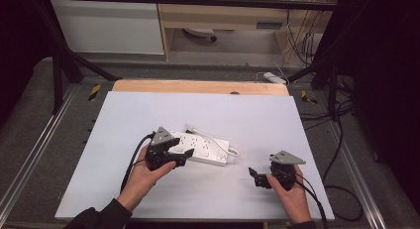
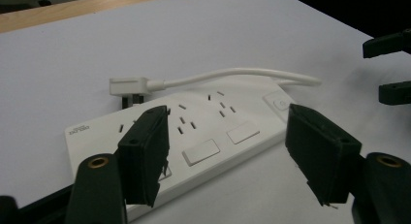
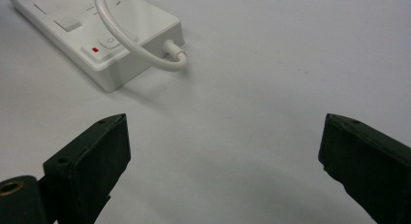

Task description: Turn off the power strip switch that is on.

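Observation:
A white power strip point(image 1: 204, 146) lies flat on the white tabletop point(image 1: 208, 110), left of centre, and its white cord point(image 2: 232, 74) loops over the top to a flat plug point(image 2: 127, 85) lying by its far side. My left gripper point(image 1: 185, 155) is low over the strip's near left end, jaws apart. In the left gripper view point(image 2: 228, 115) one jaw hangs above the strip point(image 2: 208, 132) and the other stands off its long edge over the table; neither pad presses on it. My right gripper point(image 1: 254, 177) rests near the front right, open, and its view point(image 3: 223, 124) has bare table between its jaws, short of the strip's switch end point(image 3: 116, 35).
A wooden board point(image 1: 198, 86) runs along the table's far edge. Black frame posts point(image 1: 59, 70) and metal rails flank the table. Cables and a white adapter point(image 1: 275, 78) lie on the floor beyond the far right corner. Each gripper's cable trails back toward the front edge.

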A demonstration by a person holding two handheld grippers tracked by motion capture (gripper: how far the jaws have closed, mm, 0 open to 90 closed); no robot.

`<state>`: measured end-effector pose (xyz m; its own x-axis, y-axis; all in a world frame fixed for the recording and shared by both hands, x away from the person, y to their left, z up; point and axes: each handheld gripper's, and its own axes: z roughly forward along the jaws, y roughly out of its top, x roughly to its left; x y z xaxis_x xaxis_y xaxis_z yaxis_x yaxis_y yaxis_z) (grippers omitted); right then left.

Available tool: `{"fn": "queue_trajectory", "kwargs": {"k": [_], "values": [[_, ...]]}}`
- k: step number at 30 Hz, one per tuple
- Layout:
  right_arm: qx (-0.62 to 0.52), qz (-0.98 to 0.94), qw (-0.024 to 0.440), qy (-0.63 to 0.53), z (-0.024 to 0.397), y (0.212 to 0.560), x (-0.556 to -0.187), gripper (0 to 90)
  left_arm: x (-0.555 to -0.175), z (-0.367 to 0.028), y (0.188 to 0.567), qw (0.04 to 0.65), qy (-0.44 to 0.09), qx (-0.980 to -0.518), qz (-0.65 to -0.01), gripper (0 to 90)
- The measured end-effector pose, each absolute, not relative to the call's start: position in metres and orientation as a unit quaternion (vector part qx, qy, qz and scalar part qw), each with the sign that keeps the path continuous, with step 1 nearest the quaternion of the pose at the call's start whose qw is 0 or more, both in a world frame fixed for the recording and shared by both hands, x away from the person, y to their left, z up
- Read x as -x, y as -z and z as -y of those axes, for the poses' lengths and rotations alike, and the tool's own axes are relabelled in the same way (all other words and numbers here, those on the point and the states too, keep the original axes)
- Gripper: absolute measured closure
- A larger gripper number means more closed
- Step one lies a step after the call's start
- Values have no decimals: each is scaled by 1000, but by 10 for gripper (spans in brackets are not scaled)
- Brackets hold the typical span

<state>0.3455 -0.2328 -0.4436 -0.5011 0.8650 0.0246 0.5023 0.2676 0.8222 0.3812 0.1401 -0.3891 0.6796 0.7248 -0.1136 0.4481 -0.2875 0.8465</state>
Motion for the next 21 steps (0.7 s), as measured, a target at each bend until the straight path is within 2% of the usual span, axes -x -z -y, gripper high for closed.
{"fn": "queue_trajectory", "kwargs": {"k": [14,21], "values": [[-445,-766,222,-408,233,443,-345,49,-384,-128,398,450,-151,-800,-367,498],[-444,-766,223,-408,233,443,-345,49,-388,-128,402,451,-148,-795,-378,633]]}}
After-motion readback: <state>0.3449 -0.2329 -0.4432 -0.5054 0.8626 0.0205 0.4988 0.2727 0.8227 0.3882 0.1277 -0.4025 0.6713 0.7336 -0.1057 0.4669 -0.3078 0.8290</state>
